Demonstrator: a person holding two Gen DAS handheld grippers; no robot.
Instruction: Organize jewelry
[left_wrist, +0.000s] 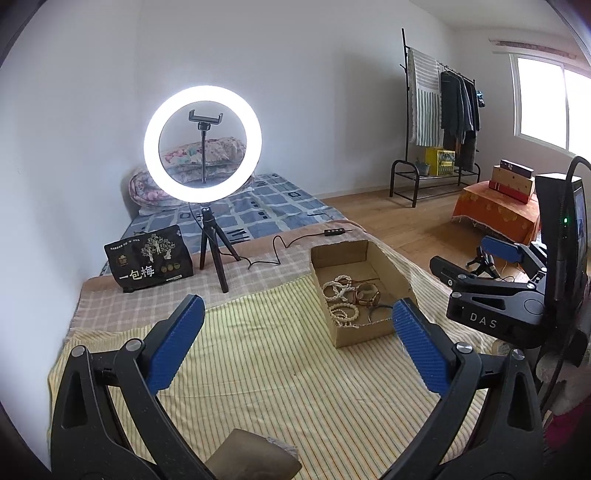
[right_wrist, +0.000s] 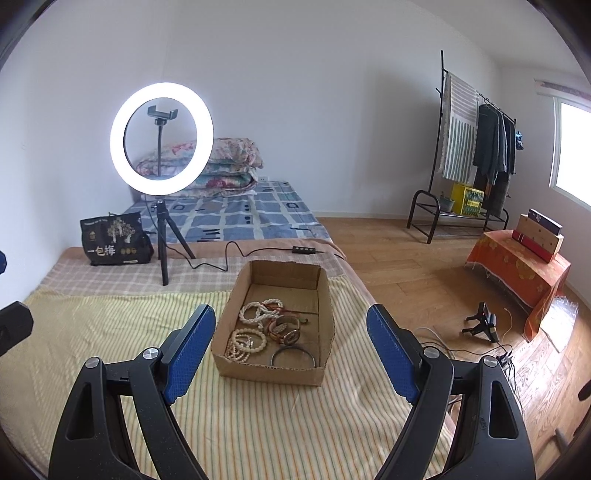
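An open cardboard box stands on the yellow striped cloth. Inside lie white bead bracelets, a brown watch and a dark bangle. My right gripper is open, with blue pads either side of the box's near end and nothing between them. My left gripper is open too, just left of the box, with nothing in it. In the left wrist view the right gripper's body hangs at the right, beyond the box.
A lit ring light on a tripod stands behind the box, its cable trailing across the checked cloth. A black snack bag sits at the back left. The table's right edge drops to a wooden floor.
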